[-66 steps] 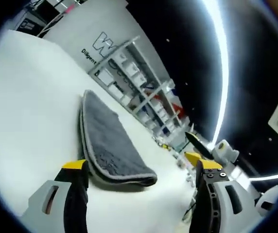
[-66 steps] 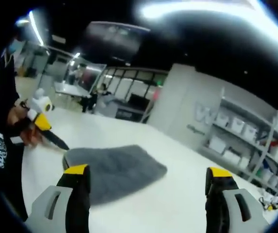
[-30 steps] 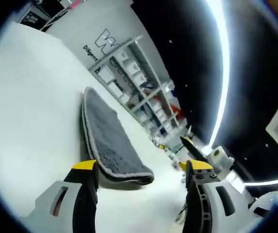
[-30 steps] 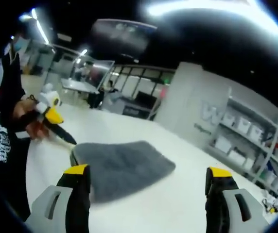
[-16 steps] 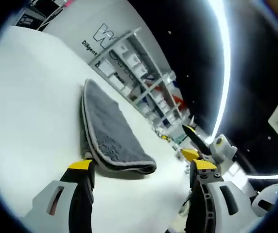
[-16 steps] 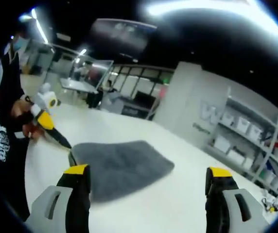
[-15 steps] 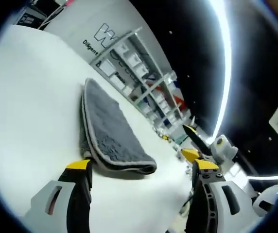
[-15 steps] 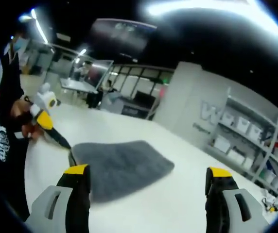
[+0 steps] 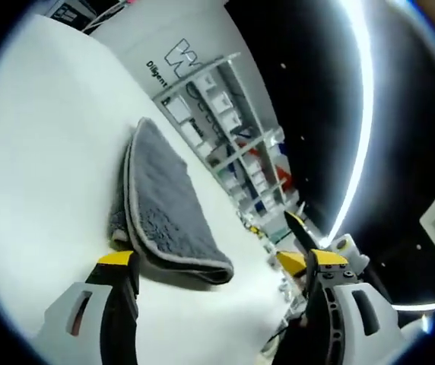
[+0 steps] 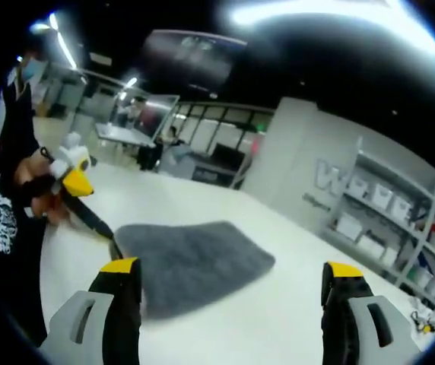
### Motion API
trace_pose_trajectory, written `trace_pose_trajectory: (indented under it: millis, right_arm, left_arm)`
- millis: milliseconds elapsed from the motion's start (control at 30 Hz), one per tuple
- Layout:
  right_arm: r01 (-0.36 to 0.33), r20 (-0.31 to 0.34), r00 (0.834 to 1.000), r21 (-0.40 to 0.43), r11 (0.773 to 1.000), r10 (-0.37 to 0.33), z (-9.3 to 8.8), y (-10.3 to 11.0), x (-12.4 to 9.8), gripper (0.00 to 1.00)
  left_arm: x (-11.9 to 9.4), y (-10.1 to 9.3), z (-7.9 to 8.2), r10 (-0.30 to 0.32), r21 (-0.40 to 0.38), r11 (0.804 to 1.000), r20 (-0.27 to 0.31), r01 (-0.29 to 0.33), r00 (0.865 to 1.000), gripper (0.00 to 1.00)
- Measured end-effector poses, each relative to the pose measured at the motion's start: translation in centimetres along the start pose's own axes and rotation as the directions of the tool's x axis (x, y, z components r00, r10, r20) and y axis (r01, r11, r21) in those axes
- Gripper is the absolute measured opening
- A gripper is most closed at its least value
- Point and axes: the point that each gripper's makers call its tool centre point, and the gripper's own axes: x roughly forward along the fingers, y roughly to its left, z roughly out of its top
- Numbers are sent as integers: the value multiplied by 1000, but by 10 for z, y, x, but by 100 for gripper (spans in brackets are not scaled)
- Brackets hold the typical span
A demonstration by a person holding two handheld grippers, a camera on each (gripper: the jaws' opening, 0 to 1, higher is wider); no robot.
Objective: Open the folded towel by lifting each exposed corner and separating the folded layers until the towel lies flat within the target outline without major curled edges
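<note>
Towel position: Your grey towel (image 9: 164, 209) lies folded on the white table (image 9: 42, 160), layers stacked, pale edging along its rim.
Towel long axis: In the left gripper view it runs away from you, from the near corner just ahead of the left jaw up toward the shelving (image 9: 225, 114). In the right gripper view the towel (image 10: 191, 266) stretches across the picture, left to right.
Left gripper: Your left gripper (image 9: 216, 262) has its yellow-tipped jaws spread wide. The near folded corner of the towel sits just above the left jaw tip; whether it touches cannot be told. In the right gripper view the left gripper (image 10: 88, 217) points its dark tips down at the towel's left corner, held by a hand (image 10: 35, 186).
Right gripper: Your right gripper (image 10: 231, 268) also has jaws spread wide, with the towel lying beyond and between them, nearer the left jaw. In the left gripper view the right gripper (image 9: 301, 243) hangs off the towel's right side, apart from it.
Change since 0.5 s ago: The left gripper view has tilted; the towel's near corner now lies closer to the left jaw tip. The towel keeps the same folded shape. The right gripper view is nearly unchanged.
</note>
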Motion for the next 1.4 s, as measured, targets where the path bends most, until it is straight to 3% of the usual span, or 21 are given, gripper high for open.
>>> trace_pose_trajectory:
  millis: [100, 267, 433, 500, 567, 633, 833, 1000, 1133, 1267, 1400]
  right_arm:
    - [6, -3, 1000, 5, 1000, -6, -2, -2, 0, 99]
    - [1, -3, 1000, 6, 1000, -1, -2, -1, 2, 99]
    - [0, -3, 1000, 5, 1000, 0, -2, 0, 2, 99]
    - [-1, -3, 1000, 5, 1000, 1, -2, 0, 2, 99]
    - [-3, -3, 1000, 5, 1000, 3, -2, 1, 2, 99]
    - [-5, -3, 1000, 4, 1000, 5, -2, 2, 3, 99]
    - [-8, -7, 1000, 4, 1000, 8, -5, 3, 3, 99]
    - [-5, -3, 1000, 6, 1000, 5, -4, 2, 2, 99]
    - [-11, 3, 1000, 0, 1000, 11, 0, 1, 2, 99]
    - [-17, -13, 1000, -49, 999, 17, 5, -11, 4, 99]
    - [-49, -13, 999, -40, 998, 49, 16, -22, 2, 99]
  left_arm:
    - [0, -2, 8, -12, -4, 1000, 23, 12, 1000, 77]
    - [1, -7, 17, -39, 0, 999, 53, 39, 998, 55]
    - [7, 1, 16, -23, -2, 1000, 51, 23, 998, 46]
    - [7, 6, 16, 5, 11, 1000, 52, -6, 999, 42]
    - [7, 19, 16, 69, 51, 996, 54, -72, 996, 28]
    - [8, 26, 15, 100, 55, 993, 54, -103, 994, 21]
    - [7, 28, 22, 118, 71, 990, 95, -125, 988, 18]
    - [9, 32, 16, 130, 93, 986, 70, -136, 989, 7]
    - [9, 33, 17, 136, 87, 986, 71, -142, 988, 5]
    - [8, 32, 17, 133, 75, 987, 80, -139, 988, 5]
    - [7, 29, 18, 114, 54, 991, 85, -119, 990, 4]
